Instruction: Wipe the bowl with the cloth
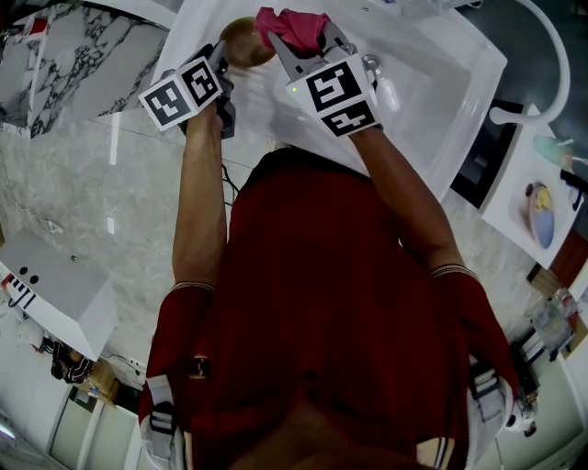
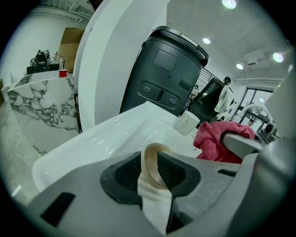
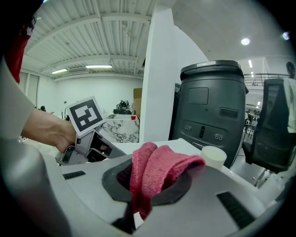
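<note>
A small tan bowl (image 1: 246,40) is held over the white table, my left gripper (image 1: 223,57) shut on its rim. In the left gripper view the bowl's pale rim (image 2: 152,162) stands on edge between the dark pads. My right gripper (image 1: 296,41) is shut on a bunched pink cloth (image 1: 292,26), right beside the bowl. The cloth (image 3: 155,171) fills the right gripper's jaws, and the same cloth (image 2: 215,141) shows at the right of the left gripper view. Whether cloth and bowl touch is hidden.
The white table (image 1: 432,83) lies ahead, with a white cup (image 3: 213,156) on it and a dark grey bin (image 3: 210,109) behind. A marble counter (image 1: 64,64) is at the left, a white box (image 1: 60,289) on the floor. A person (image 2: 225,99) stands far off.
</note>
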Motion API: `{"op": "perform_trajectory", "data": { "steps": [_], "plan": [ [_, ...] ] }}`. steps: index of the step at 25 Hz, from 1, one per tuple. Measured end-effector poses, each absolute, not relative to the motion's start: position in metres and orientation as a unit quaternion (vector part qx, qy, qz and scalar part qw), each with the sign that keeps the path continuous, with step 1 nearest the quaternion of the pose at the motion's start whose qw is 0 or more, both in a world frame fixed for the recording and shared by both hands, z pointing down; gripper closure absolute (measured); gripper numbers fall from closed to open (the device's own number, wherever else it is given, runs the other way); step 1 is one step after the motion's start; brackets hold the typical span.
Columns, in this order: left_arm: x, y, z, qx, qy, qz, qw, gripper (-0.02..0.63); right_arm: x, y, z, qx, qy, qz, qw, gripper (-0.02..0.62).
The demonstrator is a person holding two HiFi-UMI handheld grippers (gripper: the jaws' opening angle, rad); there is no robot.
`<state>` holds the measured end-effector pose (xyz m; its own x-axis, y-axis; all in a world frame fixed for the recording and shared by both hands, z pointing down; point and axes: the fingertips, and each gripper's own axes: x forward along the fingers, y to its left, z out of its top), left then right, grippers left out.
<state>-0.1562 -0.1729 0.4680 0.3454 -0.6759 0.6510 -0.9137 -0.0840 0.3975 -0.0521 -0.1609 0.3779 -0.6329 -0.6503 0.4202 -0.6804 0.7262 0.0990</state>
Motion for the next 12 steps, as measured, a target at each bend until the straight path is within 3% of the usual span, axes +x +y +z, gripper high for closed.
{"op": "perform_trajectory", "data": {
  "steps": [12],
  "plan": [
    [-0.156, -0.167, 0.431, 0.748, -0.565, 0.13, 0.324, 0.505, -0.052, -0.156, 0.368, 0.371, -0.904, 0.027, 0.209, 0.566]
  ]
}}
